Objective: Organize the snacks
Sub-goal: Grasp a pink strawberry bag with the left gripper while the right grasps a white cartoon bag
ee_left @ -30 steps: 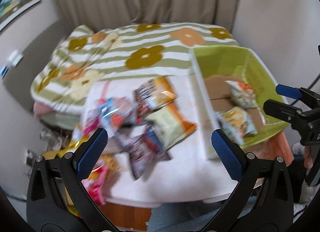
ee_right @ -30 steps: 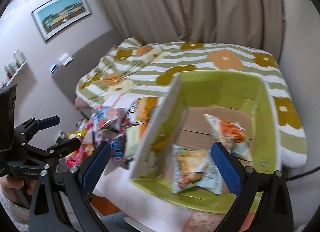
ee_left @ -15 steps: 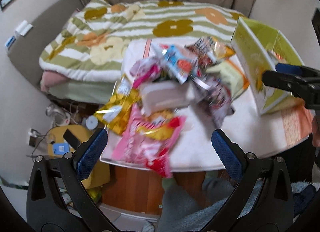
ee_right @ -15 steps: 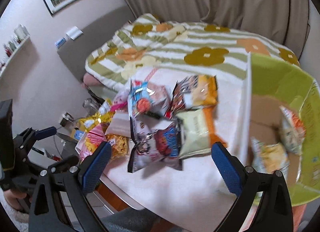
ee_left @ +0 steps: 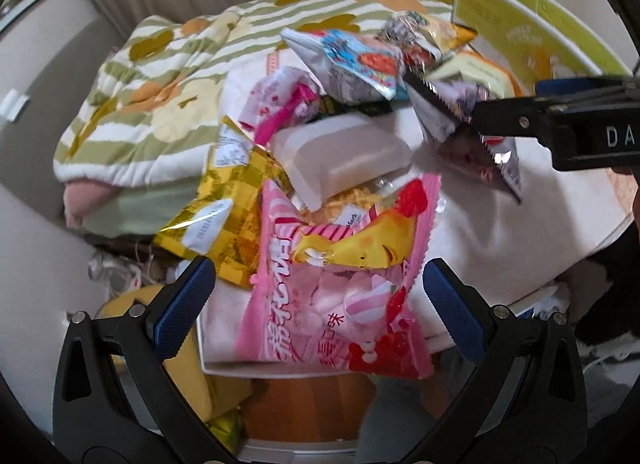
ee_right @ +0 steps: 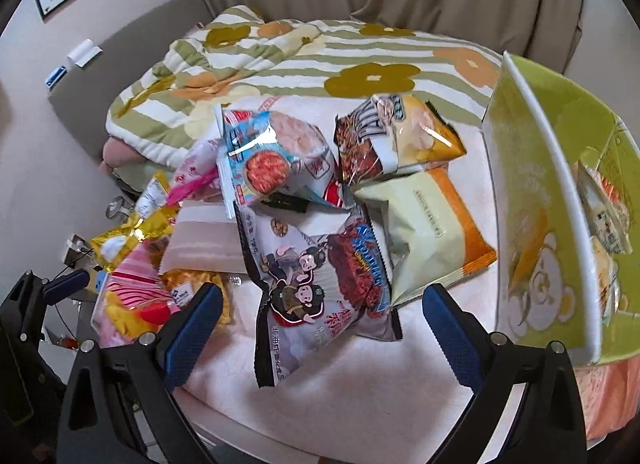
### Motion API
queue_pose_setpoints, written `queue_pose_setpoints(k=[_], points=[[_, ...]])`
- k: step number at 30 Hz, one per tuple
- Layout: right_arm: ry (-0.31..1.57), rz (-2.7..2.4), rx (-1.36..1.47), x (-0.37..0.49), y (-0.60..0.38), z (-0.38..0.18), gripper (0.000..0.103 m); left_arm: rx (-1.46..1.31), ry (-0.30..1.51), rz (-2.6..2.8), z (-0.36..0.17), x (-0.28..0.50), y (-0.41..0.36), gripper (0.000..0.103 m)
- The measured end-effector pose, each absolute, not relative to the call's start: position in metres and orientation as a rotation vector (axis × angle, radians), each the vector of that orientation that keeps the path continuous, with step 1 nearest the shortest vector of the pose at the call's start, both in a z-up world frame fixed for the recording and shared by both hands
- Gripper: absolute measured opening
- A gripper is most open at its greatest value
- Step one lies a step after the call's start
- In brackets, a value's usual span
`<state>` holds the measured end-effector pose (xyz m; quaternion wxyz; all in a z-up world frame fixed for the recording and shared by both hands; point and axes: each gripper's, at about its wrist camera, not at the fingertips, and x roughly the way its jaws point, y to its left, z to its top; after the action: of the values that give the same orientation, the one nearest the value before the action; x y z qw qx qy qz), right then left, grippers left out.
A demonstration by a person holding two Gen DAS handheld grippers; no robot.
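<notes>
Both jaws stand wide apart and hold nothing.

Left wrist view: the left gripper (ee_left: 318, 292) hangs released over the near left corner of the table (ee_left: 500, 232), right above a pink marshmallow bag (ee_left: 340, 288) that overhangs the near edge. A yellow packet (ee_left: 224, 215) lies just left of it, partly off the table, and a white plastic tub (ee_left: 344, 151) sits behind, touching both. Farther back lie a blue-and-red bag (ee_left: 356, 63) and more packets. The right gripper reaches in from the right, its tips over a grey noodle packet (ee_left: 480, 143). The green box (ee_left: 520, 23) stands at the far right.

Right wrist view: the right gripper (ee_right: 320, 318) hovers open over the grey noodle packet (ee_right: 316, 284), which lies near the middle of the table (ee_right: 360, 392). A pale green and orange bag (ee_right: 432, 236) touches it on the right. The green box (ee_right: 532, 199) is just right of that, with two snack bags (ee_right: 604, 199) already inside.

A second ago both cameras faced the box; now both look down at the loose pile on the left. This suggests a turn from dropping off to fetching: the pink bag and the noodle packet seem the next picks, and most snacks remain unsorted.
</notes>
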<state>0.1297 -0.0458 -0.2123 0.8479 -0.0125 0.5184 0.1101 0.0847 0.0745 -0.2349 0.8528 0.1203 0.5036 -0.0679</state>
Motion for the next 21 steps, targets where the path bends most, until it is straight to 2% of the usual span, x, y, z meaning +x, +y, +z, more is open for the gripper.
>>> queue_pose_setpoints(k=[6, 9, 12, 15, 21], points=[[1.113, 0.219, -0.034, 0.135, -0.039, -0.229, 0.099, 0.245, 1.086, -0.179, -0.252, 0.092, 0.075, 0.1], [1.12, 0.209, -0.056, 0.142, -0.036, -0.237, 0.099, 0.23, 1.112, -0.191, -0.259, 0.096, 0.076, 0.087], [1.134, 0.213, -0.055, 0.146, -0.036, -0.244, 0.099, 0.24, 1.115, -0.186, -0.261, 0.096, 0.076, 0.084], [1.143, 0.211, -0.074, 0.149, -0.036, -0.25, 0.099, 0.25, 1.121, -0.18, -0.261, 0.097, 0.076, 0.07], [1.161, 0.213, -0.067, 0.153, -0.039, -0.26, 0.099, 0.238, 1.127, -0.179, -0.257, 0.097, 0.078, 0.068]])
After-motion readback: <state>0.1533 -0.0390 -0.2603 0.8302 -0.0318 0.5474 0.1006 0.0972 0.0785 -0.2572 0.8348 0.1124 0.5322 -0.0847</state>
